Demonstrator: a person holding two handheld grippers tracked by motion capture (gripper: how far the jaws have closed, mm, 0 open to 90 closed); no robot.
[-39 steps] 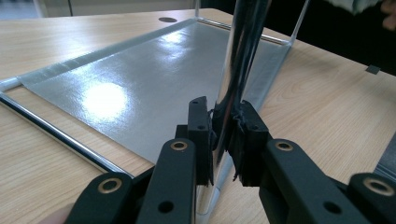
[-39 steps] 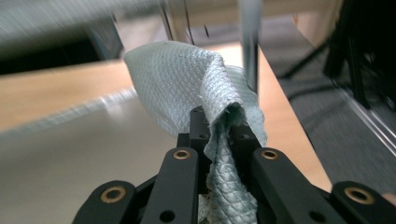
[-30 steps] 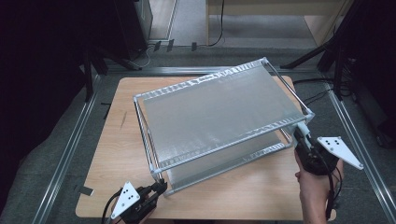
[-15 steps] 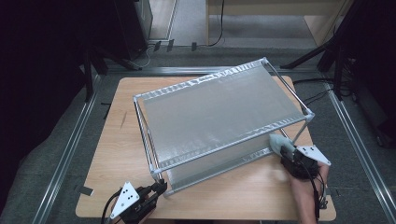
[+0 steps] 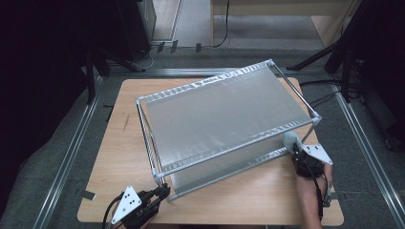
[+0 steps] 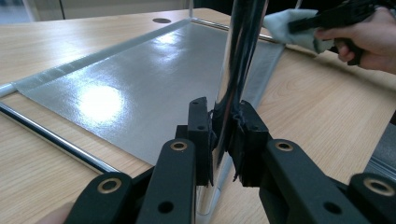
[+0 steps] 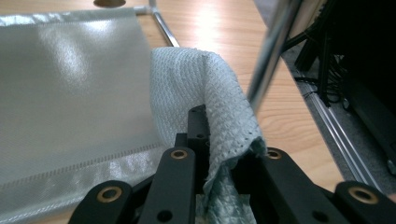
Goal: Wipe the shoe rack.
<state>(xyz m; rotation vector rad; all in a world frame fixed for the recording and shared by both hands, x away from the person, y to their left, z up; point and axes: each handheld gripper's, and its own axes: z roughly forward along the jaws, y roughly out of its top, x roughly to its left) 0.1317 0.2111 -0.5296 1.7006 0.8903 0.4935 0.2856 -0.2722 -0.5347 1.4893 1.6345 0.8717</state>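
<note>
Left tongs (image 6: pixel 223 140) clamp the rack post (image 6: pixel 238 65); right tongs (image 7: pixel 223 140) pinch a cloth (image 7: pixel 205 88).

The high view is evenly lit from overhead on the pale wooden counter (image 5: pixel 119 157), while its surroundings from nine through twelve to three o'clock sink into near black. In the left gripper view, white glare pools on the shiny grey fabric shelf sheet (image 6: pixel 100 100) toward nine o'clock, and the chrome upright post (image 6: pixel 238 60) mirrors streaks. In the right gripper view, the post at one o'clock is blurred.

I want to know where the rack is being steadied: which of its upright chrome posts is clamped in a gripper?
The near-left corner post: the left gripper is shut on it. The other posts stand free.
</note>
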